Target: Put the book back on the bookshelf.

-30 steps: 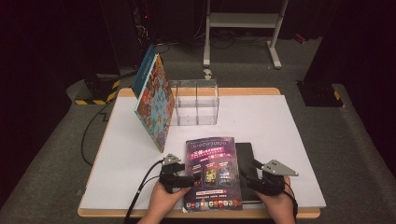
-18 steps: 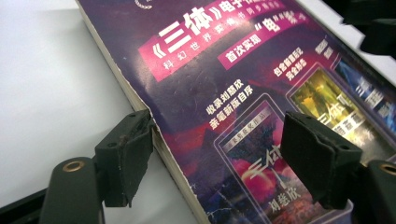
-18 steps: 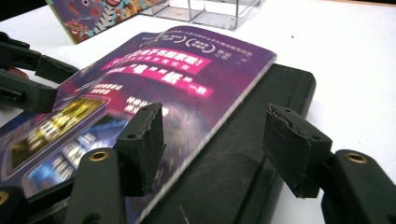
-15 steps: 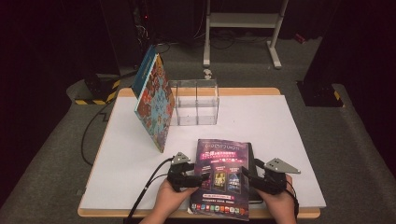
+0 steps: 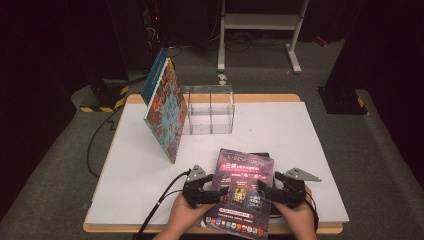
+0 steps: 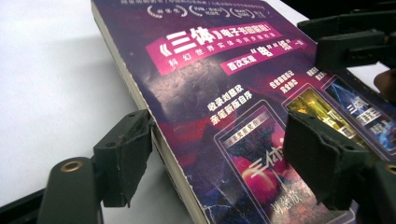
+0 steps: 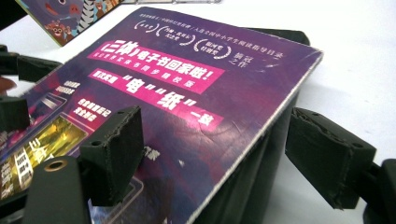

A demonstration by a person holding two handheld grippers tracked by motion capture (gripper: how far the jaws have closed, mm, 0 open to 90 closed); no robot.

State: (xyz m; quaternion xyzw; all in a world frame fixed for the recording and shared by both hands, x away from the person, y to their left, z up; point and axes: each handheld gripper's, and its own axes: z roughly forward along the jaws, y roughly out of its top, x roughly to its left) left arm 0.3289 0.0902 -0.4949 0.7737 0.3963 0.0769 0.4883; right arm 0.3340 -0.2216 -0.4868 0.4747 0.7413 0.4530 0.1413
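A purple paperback book (image 5: 242, 192) lies tilted over a flat black object (image 5: 261, 156) at the table's front edge and juts past that edge. My left gripper (image 5: 212, 192) is on its left edge. In the left gripper view one pad presses the page edge and the other the cover, after the jaws have just been closing, so my left gripper (image 6: 224, 161) is shut on the purple book (image 6: 219, 70). My right gripper (image 5: 267, 195) is at the right edge and its jaws have just been opening. There my right gripper (image 7: 219, 154) straddles the book (image 7: 201, 88), one pad above the cover and the other off the side.
A colourful picture book (image 5: 165, 112) leans upright against a clear acrylic box (image 5: 210, 110) at the back of the white table (image 5: 300, 140). A black cable (image 5: 160, 205) trails from the left gripper over the front edge. Dark floor surrounds the table.
The purple book has slid right and toward the front edge, now overhanging it. My left gripper moved right with it. The right hand stayed in place.
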